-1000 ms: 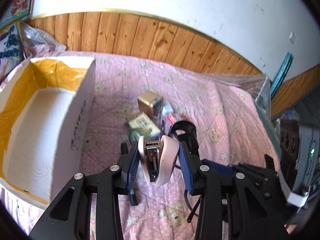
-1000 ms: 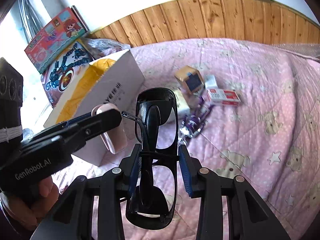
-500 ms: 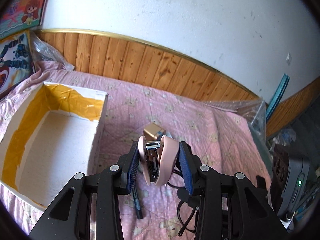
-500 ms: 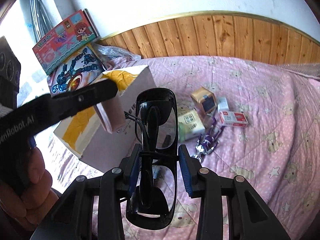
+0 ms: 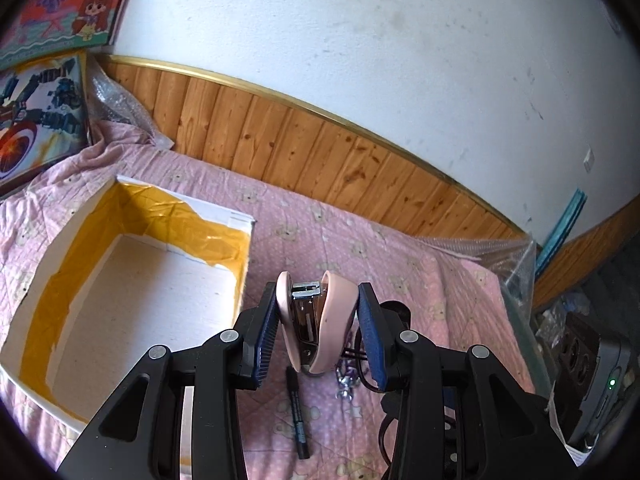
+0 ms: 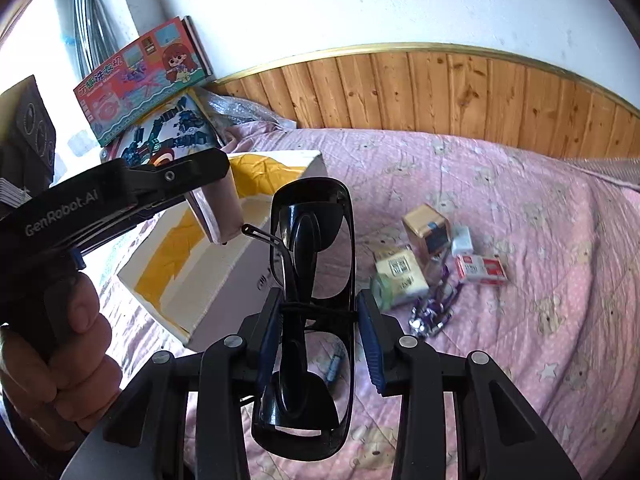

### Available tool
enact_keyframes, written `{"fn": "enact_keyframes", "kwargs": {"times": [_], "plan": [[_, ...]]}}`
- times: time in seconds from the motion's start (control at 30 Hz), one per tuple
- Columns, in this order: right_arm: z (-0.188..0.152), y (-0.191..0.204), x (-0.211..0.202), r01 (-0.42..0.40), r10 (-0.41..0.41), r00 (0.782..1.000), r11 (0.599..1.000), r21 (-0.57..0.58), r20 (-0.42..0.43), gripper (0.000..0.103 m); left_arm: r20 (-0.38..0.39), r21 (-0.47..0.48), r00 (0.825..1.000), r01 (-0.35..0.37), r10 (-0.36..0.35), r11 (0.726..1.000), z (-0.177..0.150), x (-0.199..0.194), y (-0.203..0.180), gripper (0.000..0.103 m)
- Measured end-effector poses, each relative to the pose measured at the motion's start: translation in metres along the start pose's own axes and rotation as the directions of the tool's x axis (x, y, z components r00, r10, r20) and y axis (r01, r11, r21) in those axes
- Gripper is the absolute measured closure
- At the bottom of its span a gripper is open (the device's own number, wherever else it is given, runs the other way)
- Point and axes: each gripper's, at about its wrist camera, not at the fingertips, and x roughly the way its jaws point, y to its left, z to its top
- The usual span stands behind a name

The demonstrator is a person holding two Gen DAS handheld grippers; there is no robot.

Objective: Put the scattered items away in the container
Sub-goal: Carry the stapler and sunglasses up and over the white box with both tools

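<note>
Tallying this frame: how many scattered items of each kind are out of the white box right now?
Held: 2 (pink stapler, black sunglasses)
Small boxes on bedspread: 4 (tan cube, white packet, red-white box, cream box)
Marker pen: 1
Purple keychain: 1
Greenish roll, blurred: 1
Total: 9

White wall (image 5: 360, 60) w/ wood wainscot (image 6: 460, 92), pink bedspread (image 6: 540, 240).

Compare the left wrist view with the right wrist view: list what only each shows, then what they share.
Only the left wrist view: the metal inside of the pink stapler clamped in the left tongs, and a black pen on the blanket.
Only the right wrist view: sunglasses clamped in the right tongs, small boxes, a hand.
Both: the white box with nothing in it, pink blanket, keychain.
</note>
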Motion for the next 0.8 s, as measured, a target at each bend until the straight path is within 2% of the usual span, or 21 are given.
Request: {"fn": "enact_keyframes", "kwargs": {"times": [0.37, 0.8], "plan": [[0.029, 0.022, 0.020, -0.005, 0.005, 1.000, 0.999, -0.043, -0.004, 0.065, 0.027, -0.114, 1.000, 0.008, -0.005, 0.994, 0.021, 0.004, 0.049, 0.063], [0.057, 0.044, 0.046, -0.038, 0.036, 0.999, 0.996, -0.084, -0.016, 0.065, 0.007, -0.214, 0.999, -0.034, 0.036, 0.976, 0.037, 0.024, 0.095, 0.063]]}}
